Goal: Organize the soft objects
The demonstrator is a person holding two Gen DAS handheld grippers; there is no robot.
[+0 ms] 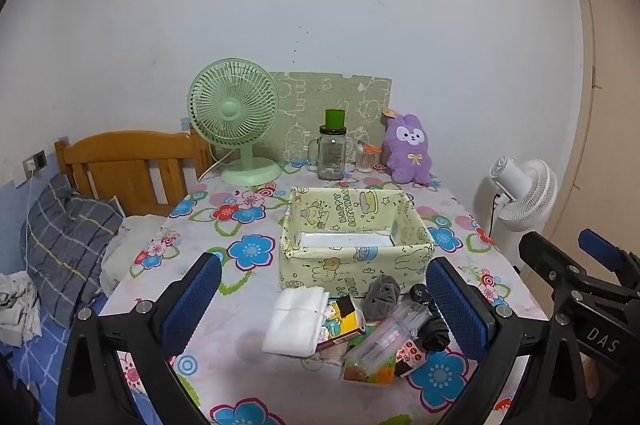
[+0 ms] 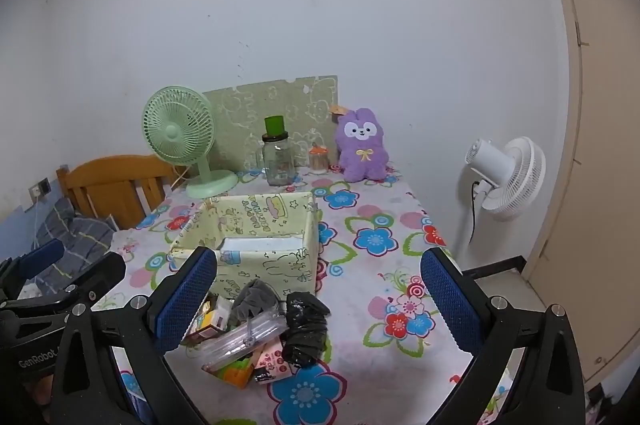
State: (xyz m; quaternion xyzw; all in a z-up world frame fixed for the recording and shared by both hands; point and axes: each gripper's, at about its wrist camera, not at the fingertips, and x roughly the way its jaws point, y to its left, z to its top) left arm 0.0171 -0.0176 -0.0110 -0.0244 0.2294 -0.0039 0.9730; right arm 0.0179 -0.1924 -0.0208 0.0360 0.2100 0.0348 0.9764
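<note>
A pale green cartoon-print fabric box (image 1: 352,267) (image 2: 264,265) stands mid-table, open. In front of it lies a pile: folded white cloth (image 1: 296,321), grey fabric ball (image 1: 382,295) (image 2: 254,297), black crumpled bag (image 2: 306,325) (image 1: 434,333), small cartons (image 1: 340,317) and clear plastic packs (image 1: 380,345) (image 2: 244,341). A purple plush rabbit (image 1: 408,149) (image 2: 362,145) sits at the back. My left gripper (image 1: 324,309) is open above the pile. My right gripper (image 2: 320,305) is open, right of the pile; it also shows in the left wrist view (image 1: 560,265).
A green desk fan (image 1: 236,121), a glass jar with a green lid (image 1: 332,149) and a small cotton-swab jar (image 1: 366,159) stand at the table's back. A white floor fan (image 2: 508,177) stands right of the table. A bed with a plaid pillow (image 1: 68,241) lies left.
</note>
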